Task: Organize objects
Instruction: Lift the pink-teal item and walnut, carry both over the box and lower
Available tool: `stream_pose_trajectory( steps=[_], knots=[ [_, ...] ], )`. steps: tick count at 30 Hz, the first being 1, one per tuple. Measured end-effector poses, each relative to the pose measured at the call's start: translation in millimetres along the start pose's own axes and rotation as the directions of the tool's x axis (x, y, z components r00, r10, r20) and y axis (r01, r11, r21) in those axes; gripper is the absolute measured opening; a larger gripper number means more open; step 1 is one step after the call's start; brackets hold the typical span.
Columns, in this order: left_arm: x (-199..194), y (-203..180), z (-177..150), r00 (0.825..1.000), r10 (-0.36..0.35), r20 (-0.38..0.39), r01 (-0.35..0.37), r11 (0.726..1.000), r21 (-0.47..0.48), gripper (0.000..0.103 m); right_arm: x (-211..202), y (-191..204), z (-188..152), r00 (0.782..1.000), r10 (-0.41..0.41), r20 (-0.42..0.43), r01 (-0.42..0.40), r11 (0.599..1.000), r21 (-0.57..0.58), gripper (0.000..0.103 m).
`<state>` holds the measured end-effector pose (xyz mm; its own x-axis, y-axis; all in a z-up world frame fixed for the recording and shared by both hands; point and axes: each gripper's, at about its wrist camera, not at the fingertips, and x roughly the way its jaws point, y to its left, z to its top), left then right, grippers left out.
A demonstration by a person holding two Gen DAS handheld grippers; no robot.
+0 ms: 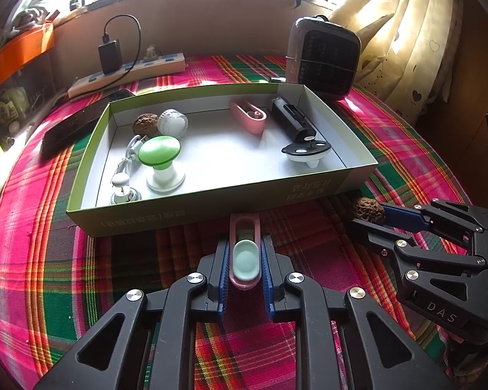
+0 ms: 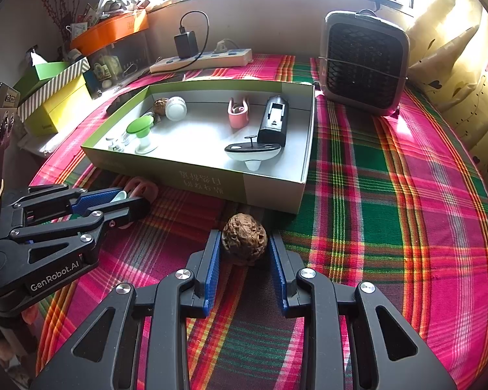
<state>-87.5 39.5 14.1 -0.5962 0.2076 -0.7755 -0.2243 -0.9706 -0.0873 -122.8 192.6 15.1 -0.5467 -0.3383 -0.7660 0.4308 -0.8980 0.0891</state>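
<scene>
the left gripper (image 1: 245,261) is closed down on a pink oblong holder (image 1: 245,247) with a pale green oval piece set in it, its blue pads (image 1: 225,269) pressing the holder's long sides; the holder lies on the plaid tablecloth (image 1: 65,276) just near of the tray's front wall, its far end almost at the wall. the right gripper (image 2: 244,253) is narrowed onto a wrinkled brown walnut (image 2: 244,242), one blue pad against each side of it, the nut on the cloth just near of the tray's front right corner. in the left wrist view the same walnut (image 1: 367,211) shows to the right, pinched at the tip of the right gripper (image 1: 379,216). the shallow green-edged cardboard tray (image 1: 211,201) sits in the middle of the table. inside it, at the left, are a green-topped mushroom-shaped item (image 1: 161,159) standing upright, a white coiled cable (image 1: 130,152) beside it, a small metal-and-white piece (image 1: 123,188) at the near left corner, and at the far left a second walnut (image 1: 141,123) touching a white round cap (image 1: 174,123). towards the right lie another pink holder (image 1: 249,117), a long black device (image 1: 292,120) along the right wall, and a black-and-white oval piece (image 1: 307,151) near of it. beyond the tray stand a power strip (image 1: 130,71) with a black charger plugged in, and a small dark heater (image 1: 325,61) at the far right.
</scene>
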Motion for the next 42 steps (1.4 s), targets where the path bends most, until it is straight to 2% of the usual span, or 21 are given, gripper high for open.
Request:
stream_pose_trajectory(
  steps=[9,21,33,42],
  knots=[
    [-1.8,-1.0,0.1,1.000,-0.012,0.000,0.012,1.000,-0.003,0.016,-0.2,1.2,-0.1,1.000,-0.014,0.002,0.014,1.000,-0.012,0.030],
    [-16.9,0.8,8.6,0.999,-0.035,0.038,0.035,0.999,-0.002,0.016,-16.5,5.3,7.9,0.999,-0.001,0.036,0.002,1.000,-0.019,0.030],
    [-24.5,9.0,26.1,0.997,-0.038,0.074,0.039,0.999,-0.004,0.016,-23.0,15.7,40.6,0.996,0.005,0.086,-0.001,0.999,-0.044,0.030],
    [-15.9,16.1,40.9,0.996,-0.032,0.077,0.033,0.999,-0.012,0.016,-7.8,15.4,71.5,0.995,-0.010,0.095,0.016,0.998,-0.065,0.030]
  ],
)
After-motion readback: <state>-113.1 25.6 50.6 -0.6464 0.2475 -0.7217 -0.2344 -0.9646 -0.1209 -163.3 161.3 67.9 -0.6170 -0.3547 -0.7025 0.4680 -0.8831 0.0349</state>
